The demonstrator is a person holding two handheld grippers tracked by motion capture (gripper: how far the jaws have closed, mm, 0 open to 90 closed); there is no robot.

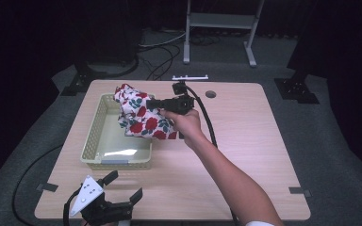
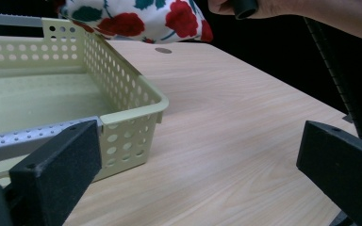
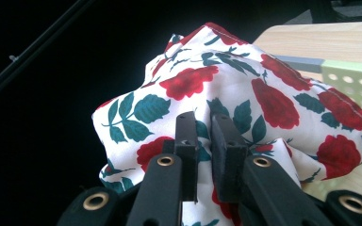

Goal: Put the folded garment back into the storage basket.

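High view: the right gripper (image 1: pixel 156 104) holds a bunched rose-print cloth (image 1: pixel 139 115) above the right rim of the pale green basket (image 1: pixel 94 136), which sits on the left half of the wooden table (image 1: pixel 245 141). The cloth hangs partly over the basket's far right corner and partly over the table beside it. The left gripper (image 1: pixel 122 186) rests at the near edge of the table, jaws spread wide, holding nothing. Judgement: the step in hand is placing the cloth into the basket.

Left gripper view: the basket's near corner (image 2: pixel 132 117) lies just ahead, its floor bare. The cloth (image 2: pixel 136 19) hangs above the far rim, and the right hand (image 2: pixel 264 7) shows beside it.

Right gripper view: the jaws stand nearly closed, pinching a fold of the cloth (image 3: pixel 245 89); the basket rim (image 3: pixel 353 75) lies to the right.

Recommendation: carry the cloth further over the basket's middle before lowering, so that no trailing edge drapes over the rim. Release only once the bulk rests on the floor. The left gripper may steady the basket if it slides.
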